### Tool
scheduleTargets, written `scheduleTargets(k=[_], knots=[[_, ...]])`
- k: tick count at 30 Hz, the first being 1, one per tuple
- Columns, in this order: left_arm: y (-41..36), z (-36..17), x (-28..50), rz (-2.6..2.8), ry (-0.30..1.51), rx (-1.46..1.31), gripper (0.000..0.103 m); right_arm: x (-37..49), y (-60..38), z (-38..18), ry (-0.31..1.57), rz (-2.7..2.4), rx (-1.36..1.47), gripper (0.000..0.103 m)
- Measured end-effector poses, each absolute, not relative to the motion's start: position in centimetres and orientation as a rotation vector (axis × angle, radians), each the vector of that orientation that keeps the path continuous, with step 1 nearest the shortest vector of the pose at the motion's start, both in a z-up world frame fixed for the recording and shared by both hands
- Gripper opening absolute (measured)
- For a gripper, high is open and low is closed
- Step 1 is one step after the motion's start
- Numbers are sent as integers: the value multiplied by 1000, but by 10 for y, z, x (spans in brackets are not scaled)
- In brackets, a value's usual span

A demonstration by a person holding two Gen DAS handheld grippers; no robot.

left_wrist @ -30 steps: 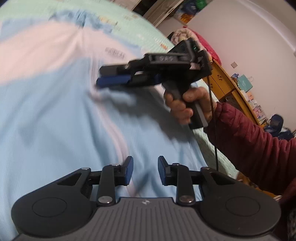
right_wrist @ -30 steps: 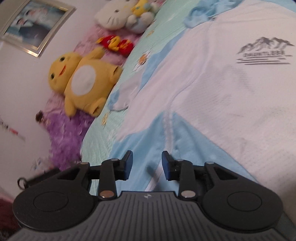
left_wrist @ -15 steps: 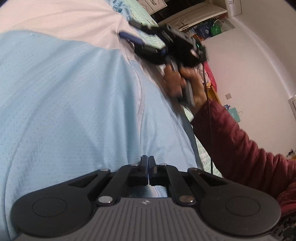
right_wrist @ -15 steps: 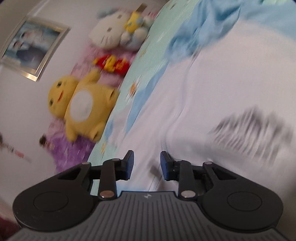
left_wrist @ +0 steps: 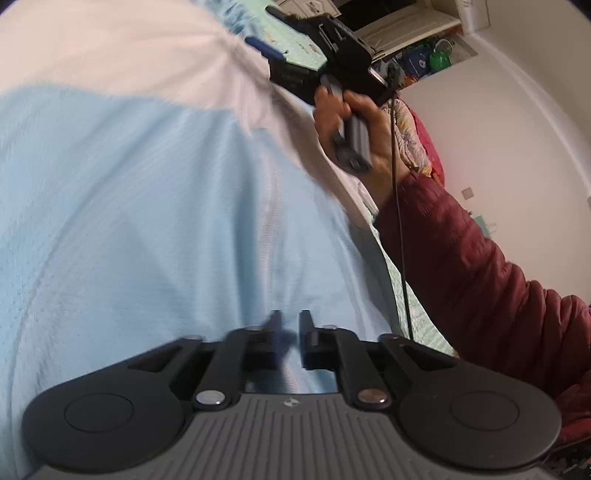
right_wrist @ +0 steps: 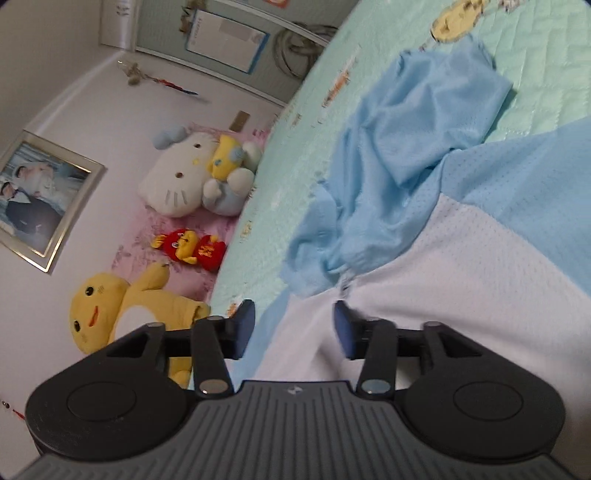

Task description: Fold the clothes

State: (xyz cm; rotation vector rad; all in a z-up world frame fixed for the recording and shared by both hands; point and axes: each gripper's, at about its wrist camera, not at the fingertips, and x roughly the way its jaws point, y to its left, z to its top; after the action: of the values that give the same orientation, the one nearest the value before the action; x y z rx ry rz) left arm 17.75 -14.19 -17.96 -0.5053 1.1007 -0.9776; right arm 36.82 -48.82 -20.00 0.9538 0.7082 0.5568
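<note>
A light blue and white T-shirt (left_wrist: 147, 221) lies spread over the bed and fills the left wrist view. My left gripper (left_wrist: 291, 332) sits low at its light blue hem, fingers a narrow gap apart, one finger blurred, with fabric showing between them. In the right wrist view the shirt's white panel (right_wrist: 461, 295) runs under my right gripper (right_wrist: 293, 325), which stands wide open just short of a crumpled light blue sleeve (right_wrist: 406, 147). The right gripper (left_wrist: 271, 29) also shows at the far end of the shirt in the left wrist view, held by a hand (left_wrist: 354, 122).
A mint-green quilted bedspread (right_wrist: 517, 44) lies under the shirt. Plush toys line the wall side: a yellow one (right_wrist: 122, 314), a white cat (right_wrist: 181, 181), a small red one (right_wrist: 192, 249). A framed photo (right_wrist: 37, 199) hangs there. A maroon sleeve (left_wrist: 480, 280) reaches along the bed's right edge.
My left gripper shut at the hem half a second ago and now stands slightly apart. The right gripper moved up the shirt from the blue part to the sleeve end and opened wider.
</note>
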Motion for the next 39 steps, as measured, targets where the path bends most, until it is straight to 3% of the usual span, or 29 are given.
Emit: scheduleTargets(k=[1,2,6,12,14,16,20,21,23,24,25,29,34,39], knots=[[-141,-172,175,-972,1087,-500,31,360,-485,-195,716,574,930,50],[-139,-165,173,-968,1070,-508,33,352,-481,-189,723,591,907,50],[-118,-136,181,-899,985,-595,33,315,-470,-171,720,626,835,50],[-129,-109,252,-775,935,-580,32,291,-501,-177,591,583,1111,50],[-135,-114,291,-739,930,-594,19,296,-508,-185,545,566,1167,50],[-132,-118,323,-672,890,-604,14,302,-515,-200,498,554,1249,50],[-122,-110,364,-535,747,-498,12,315,-516,-225,458,543,1262,50],[-115,-106,368,-504,717,-467,13,315,-516,-233,451,558,1257,51],[-106,-102,382,-463,686,-374,37,316,-517,-249,435,594,1254,51],[-104,-102,390,-448,678,-319,42,316,-520,-251,408,631,1279,54],[-101,-102,398,-433,669,-263,48,316,-523,-253,386,654,1292,65],[-100,-111,430,-399,687,-70,49,323,-526,-255,385,699,1295,66],[-90,-124,450,-424,711,-38,49,325,-525,-251,403,711,1263,66],[-84,-132,455,-414,716,15,41,321,-526,-251,400,714,1266,66]])
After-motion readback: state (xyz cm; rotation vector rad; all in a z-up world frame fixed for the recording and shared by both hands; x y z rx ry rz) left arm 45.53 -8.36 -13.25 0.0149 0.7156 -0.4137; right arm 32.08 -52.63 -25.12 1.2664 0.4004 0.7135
